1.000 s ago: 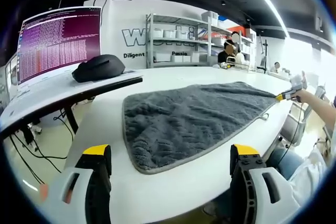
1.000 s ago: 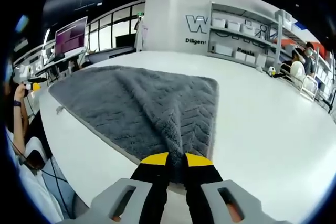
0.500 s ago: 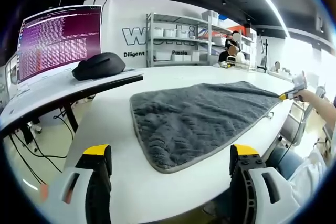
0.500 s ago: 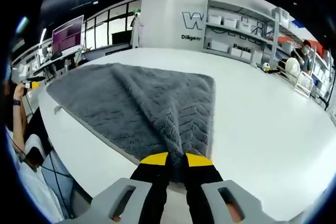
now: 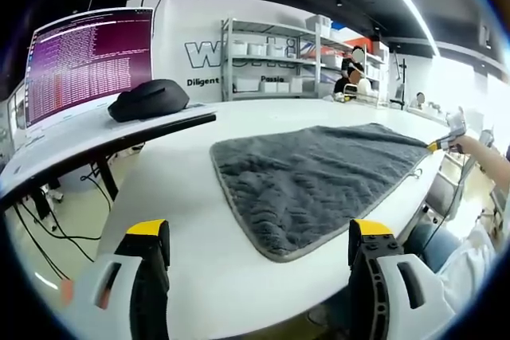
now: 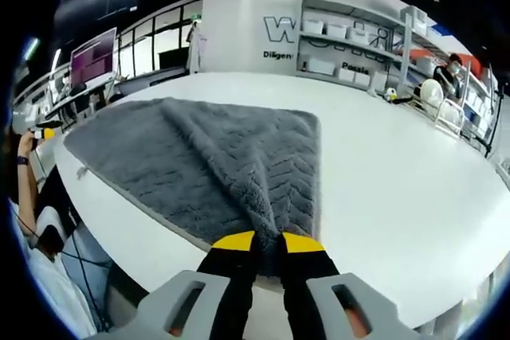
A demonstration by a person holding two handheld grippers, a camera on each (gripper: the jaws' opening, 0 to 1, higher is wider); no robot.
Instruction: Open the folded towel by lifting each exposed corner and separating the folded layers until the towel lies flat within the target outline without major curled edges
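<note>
A dark grey towel (image 5: 319,177) lies spread on the white table (image 5: 175,189), its near edge some way ahead of my left gripper (image 5: 259,248), which is open and holds nothing. In the right gripper view the same towel (image 6: 199,157) stretches away from my right gripper (image 6: 267,243), which is shut on a pulled-up corner of it, with a raised ridge running back from the jaws. That gripper (image 5: 442,142) appears small at the towel's far right corner in the left gripper view, held by a hand.
A side desk (image 5: 96,137) at the left carries a monitor (image 5: 88,61) and a black bag (image 5: 150,101). Shelving (image 5: 271,57) with white bins stands behind the table. A person's arm (image 5: 490,161) and lap are at the right edge.
The towel has slid to the right across the table, away from my left gripper, dragged by the right gripper. The left gripper has stayed still and open.
</note>
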